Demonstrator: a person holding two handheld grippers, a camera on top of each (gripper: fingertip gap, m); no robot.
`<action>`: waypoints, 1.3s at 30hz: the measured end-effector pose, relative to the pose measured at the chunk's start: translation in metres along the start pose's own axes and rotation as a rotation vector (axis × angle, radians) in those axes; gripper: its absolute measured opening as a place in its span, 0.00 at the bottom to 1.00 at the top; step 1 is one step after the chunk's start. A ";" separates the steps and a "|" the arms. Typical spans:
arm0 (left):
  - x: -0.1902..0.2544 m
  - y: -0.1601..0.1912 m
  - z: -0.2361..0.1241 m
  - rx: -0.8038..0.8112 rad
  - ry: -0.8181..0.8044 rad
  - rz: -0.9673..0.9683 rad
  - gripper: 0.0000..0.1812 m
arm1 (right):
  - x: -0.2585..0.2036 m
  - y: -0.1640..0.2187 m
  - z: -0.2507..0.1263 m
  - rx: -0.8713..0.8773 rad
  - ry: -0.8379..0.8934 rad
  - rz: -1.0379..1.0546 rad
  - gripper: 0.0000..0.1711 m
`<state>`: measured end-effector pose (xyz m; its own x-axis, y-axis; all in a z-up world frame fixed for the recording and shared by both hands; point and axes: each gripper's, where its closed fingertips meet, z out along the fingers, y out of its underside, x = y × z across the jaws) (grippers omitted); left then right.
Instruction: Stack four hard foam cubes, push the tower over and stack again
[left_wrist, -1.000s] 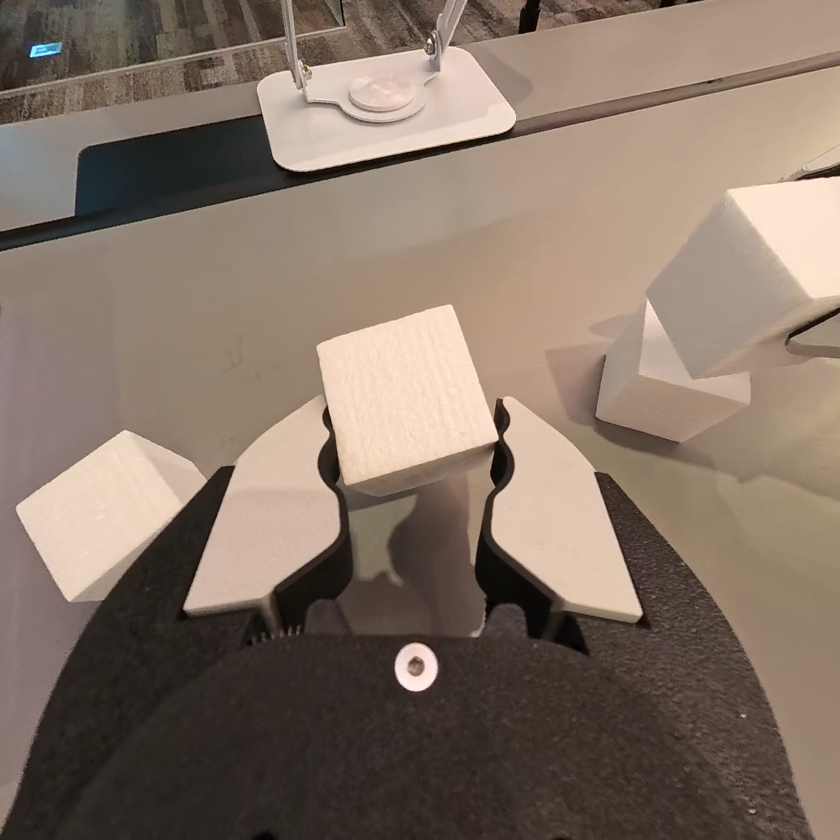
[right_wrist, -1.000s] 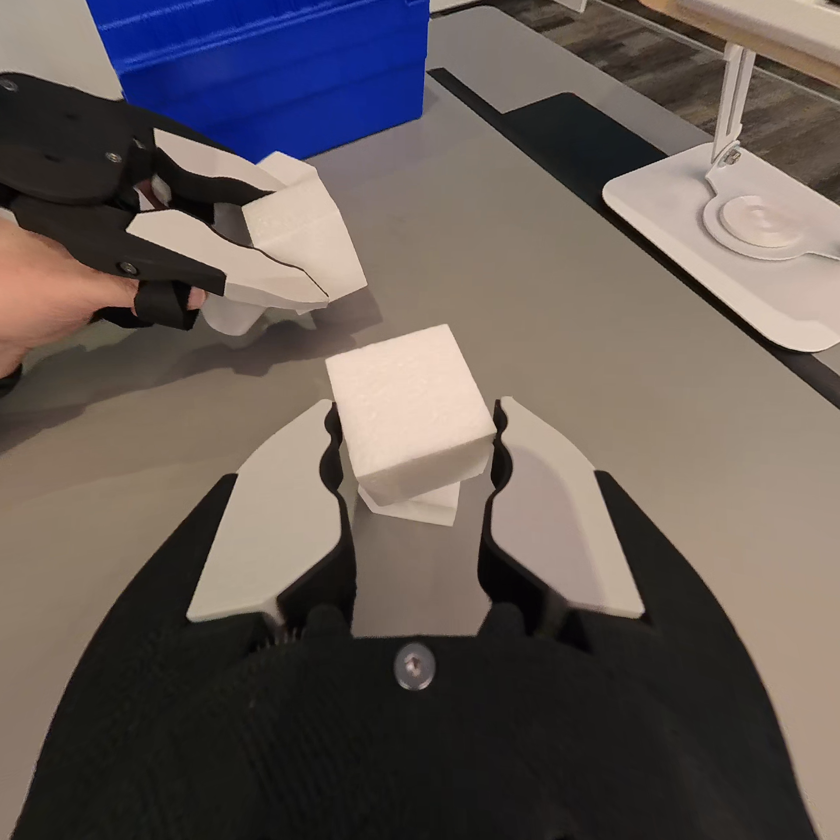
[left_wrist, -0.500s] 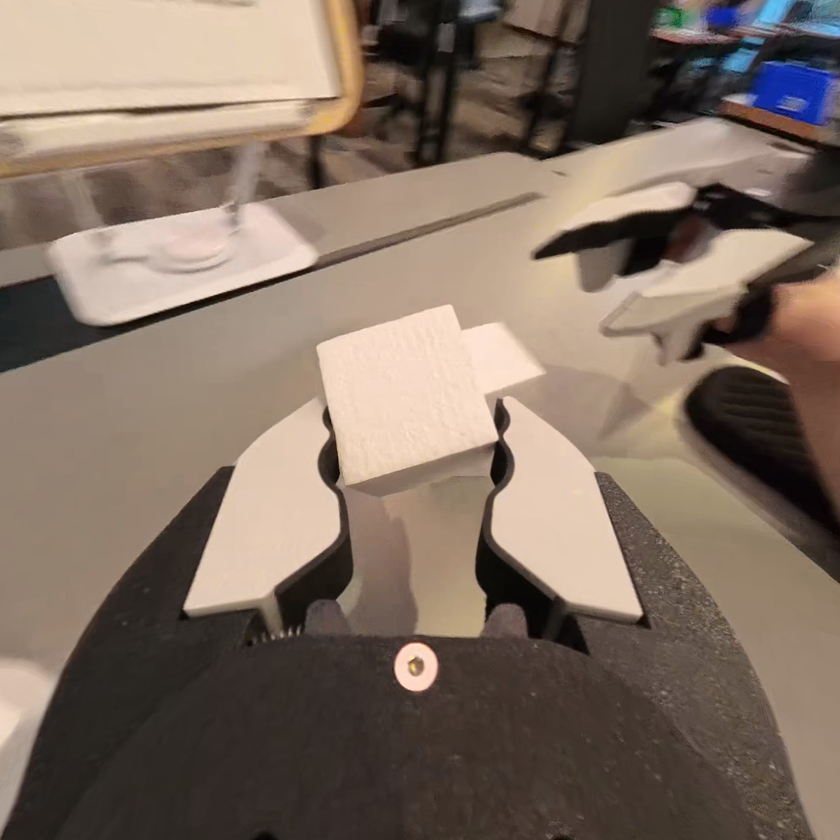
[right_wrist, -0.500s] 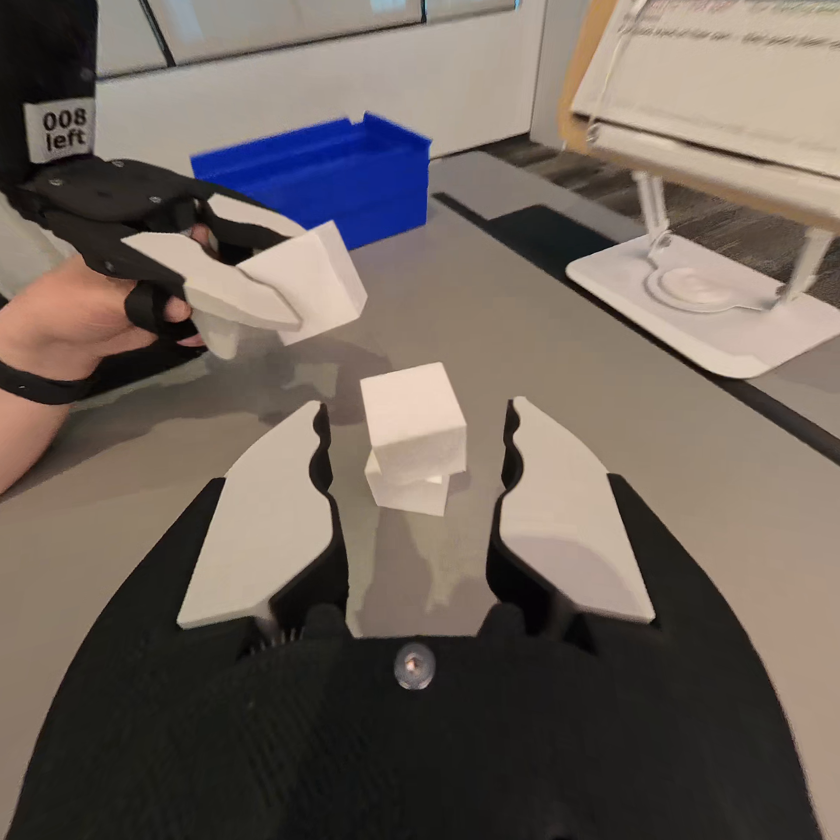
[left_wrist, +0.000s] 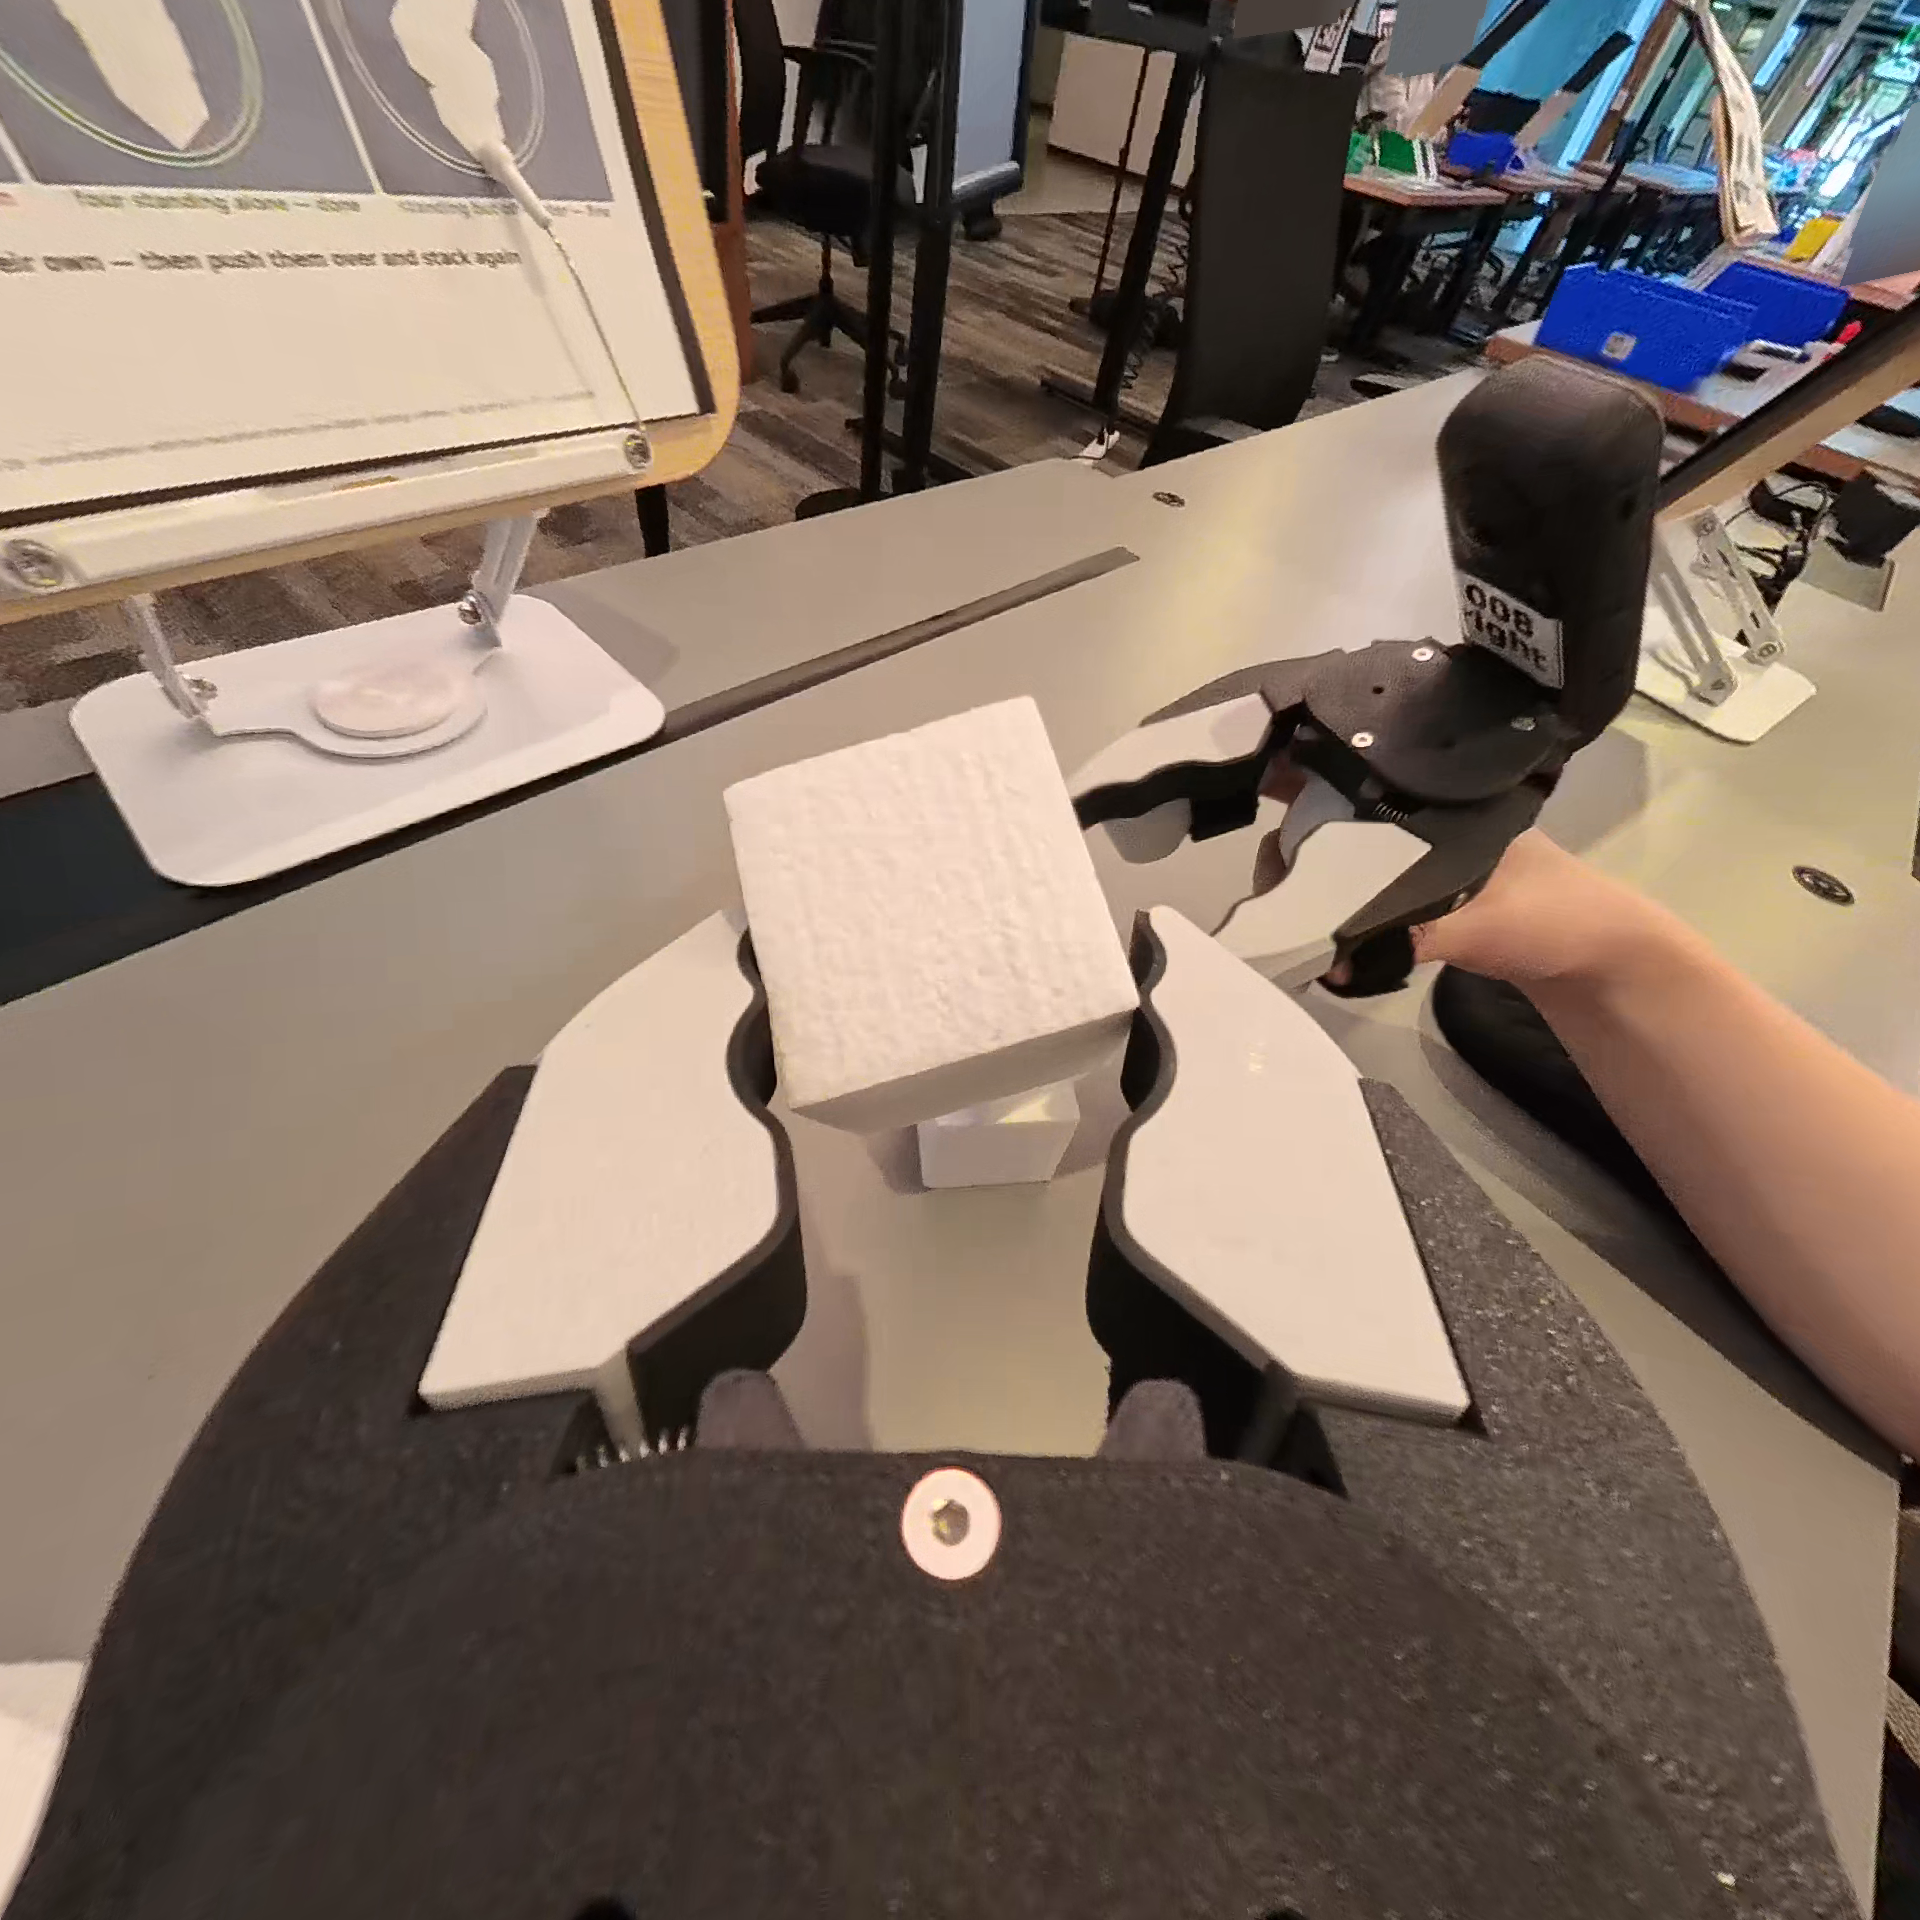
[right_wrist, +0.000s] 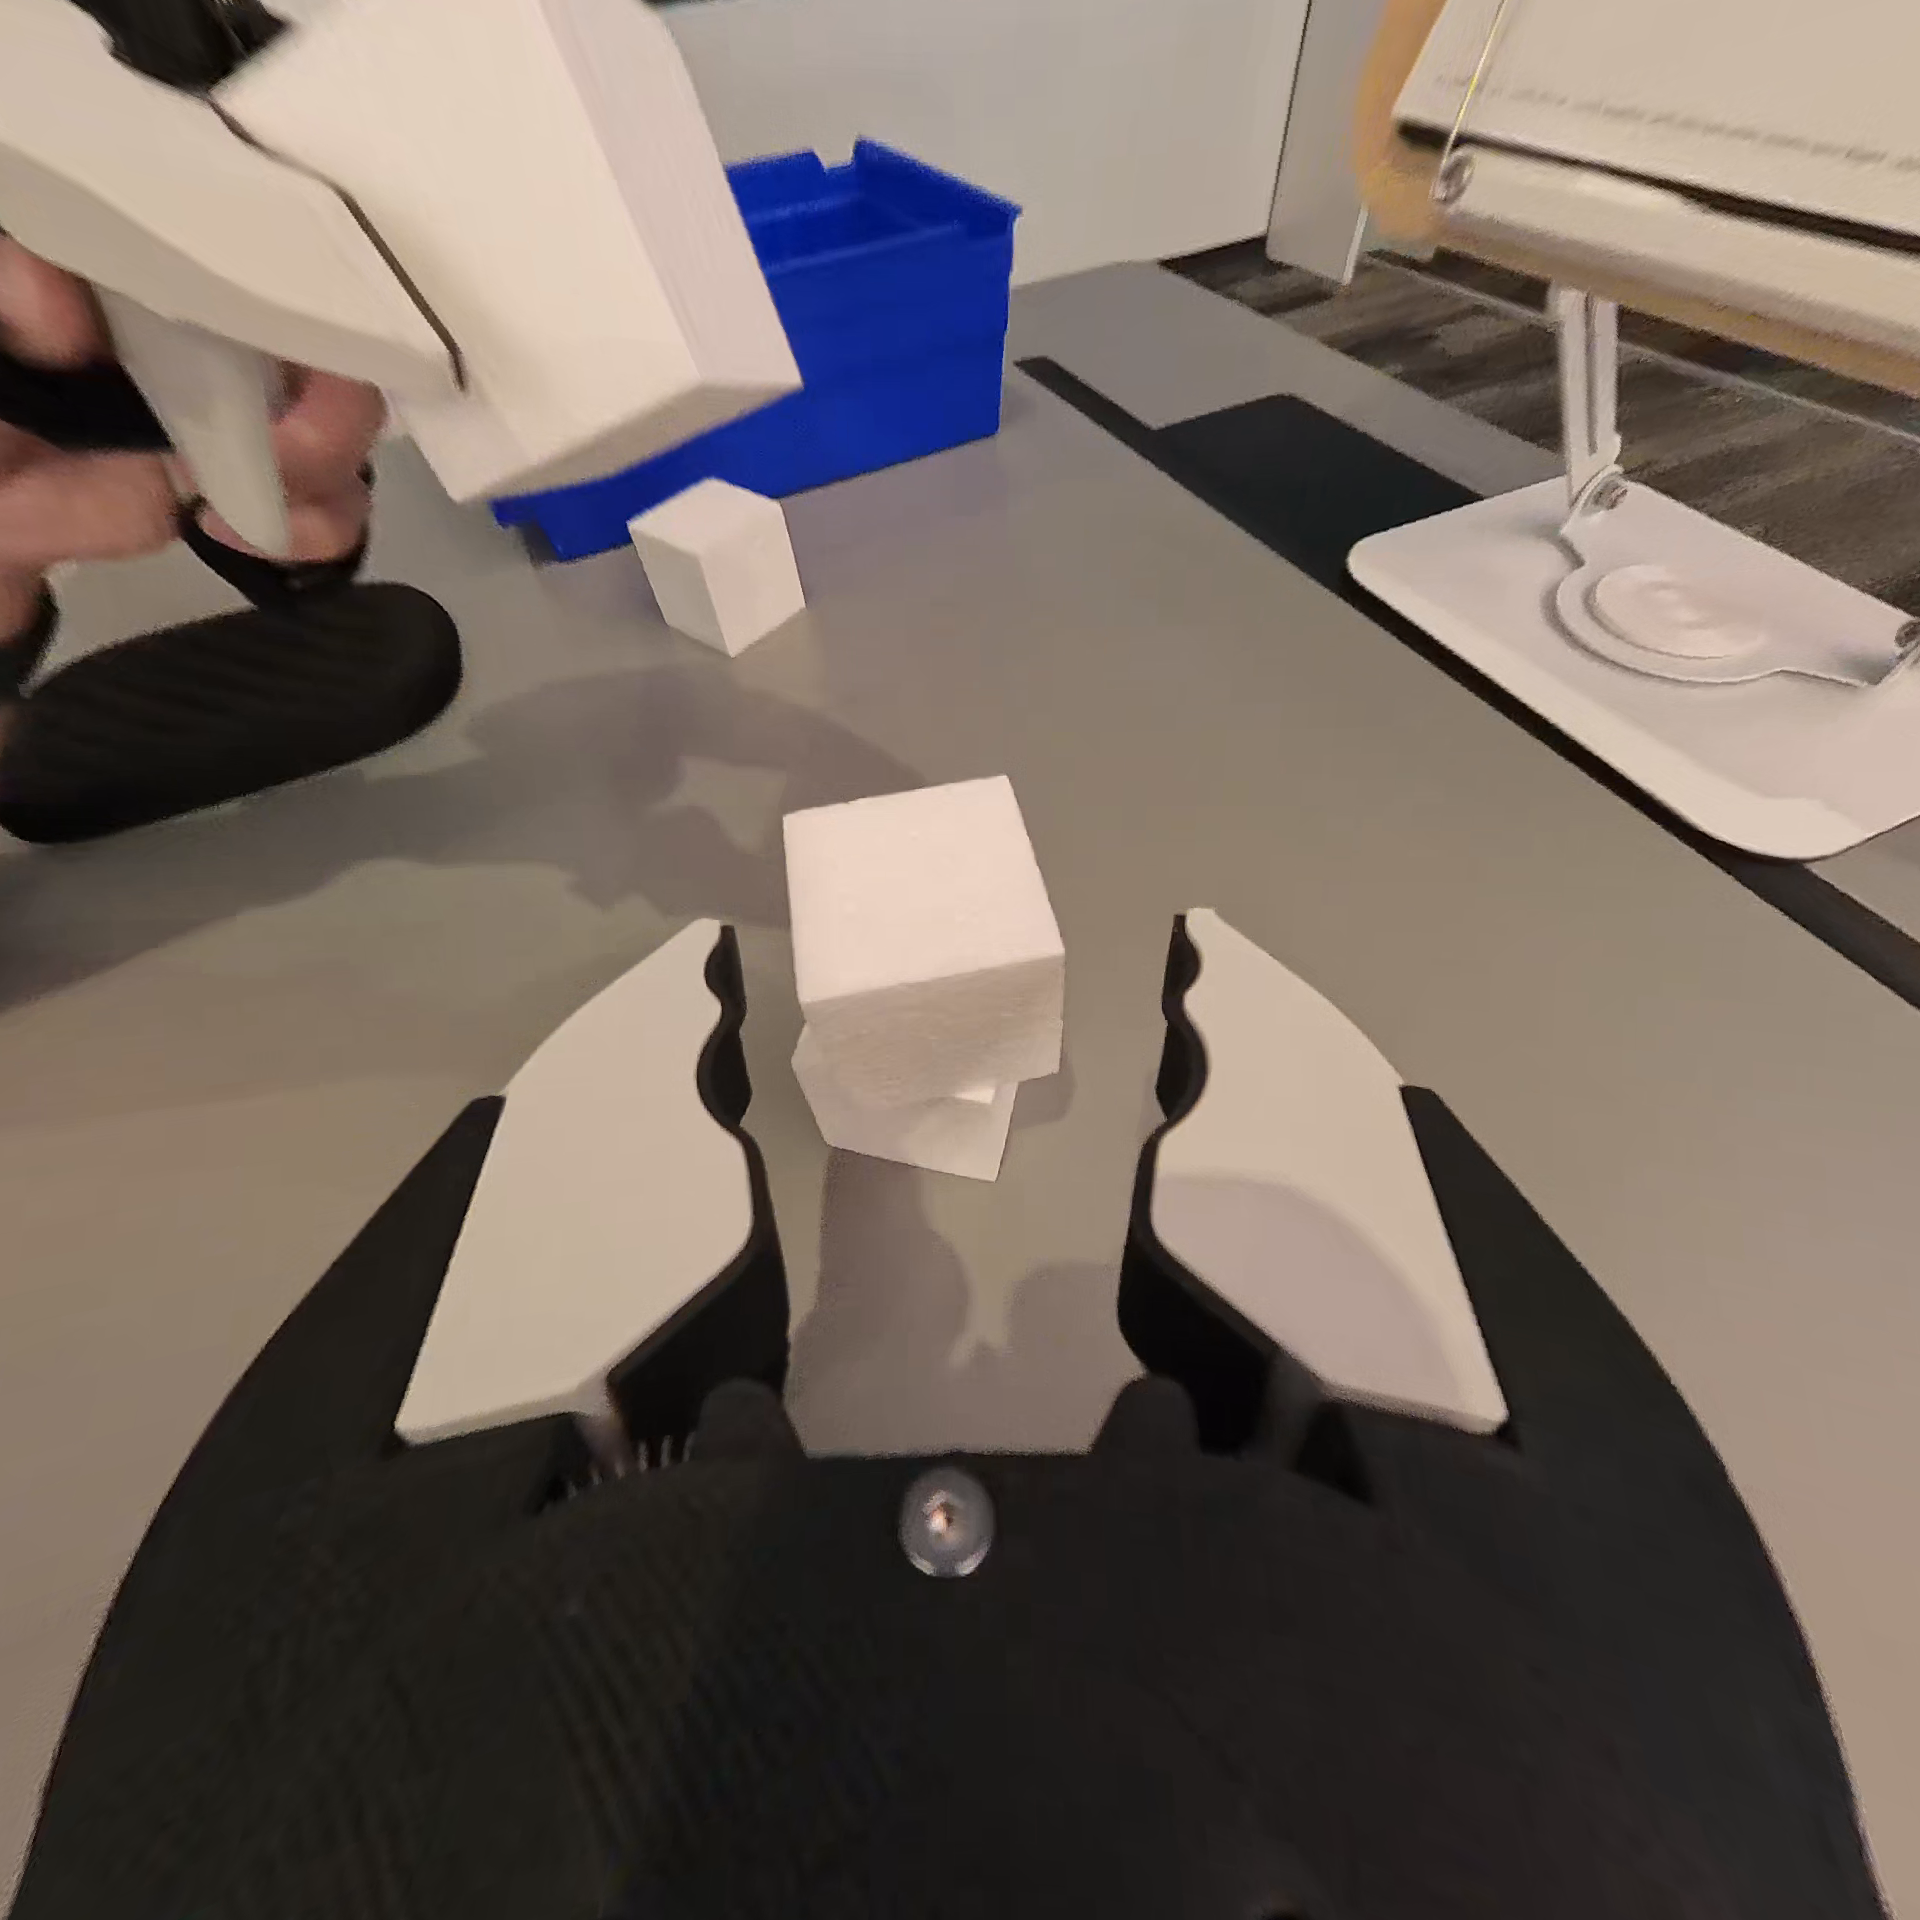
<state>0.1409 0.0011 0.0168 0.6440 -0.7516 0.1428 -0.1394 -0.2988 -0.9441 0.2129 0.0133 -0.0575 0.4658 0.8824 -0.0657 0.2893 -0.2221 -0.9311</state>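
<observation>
The left gripper (left_wrist: 940, 940) is pinching a white foam cube (left_wrist: 925, 909) between its two fingers and is carrying it high above the two-cube stack (right_wrist: 920, 982), which is standing on the grey table (right_wrist: 1299, 831). In the left wrist view the stack's lower cube is showing just beneath the held cube, so the load appears to be hanging almost directly over its landing place. The right gripper (right_wrist: 951, 1023) is sitting with its jaws spread and empty on the near side of the stack, its fingers flanking the stack without touching it.

A fourth foam cube (right_wrist: 717, 566) is lying well beyond the stack, just in front of a blue bin (right_wrist: 883, 312). To the right of the stack, a white stand base (right_wrist: 1662, 665) is propping up an instruction board (left_wrist: 312, 208).

The stack's upper cube is sitting twisted and slightly off-centre on the lower one. The coming move looks like a straight descent by the left gripper, which is holding the only cube in hand and is the one placed to set it down; squaring the cube's faces to the twisted top cube seems the delicate part.
</observation>
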 end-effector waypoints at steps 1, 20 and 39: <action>-0.003 0.001 -0.002 -0.001 -0.009 -0.001 0.36 | 0.000 0.004 0.004 -0.023 0.010 -0.005 0.45; -0.020 0.011 -0.026 0.009 -0.111 -0.012 0.36 | -0.008 0.009 0.013 -0.045 0.344 0.217 0.31; -0.014 0.021 -0.015 -0.024 -0.086 -0.018 0.36 | -0.012 0.010 0.010 -0.100 0.391 0.132 0.32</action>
<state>0.1170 -0.0036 -0.0009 0.7090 -0.6926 0.1329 -0.1445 -0.3270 -0.9339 0.2017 0.0052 -0.0697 0.7807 0.6244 -0.0235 0.2766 -0.3791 -0.8830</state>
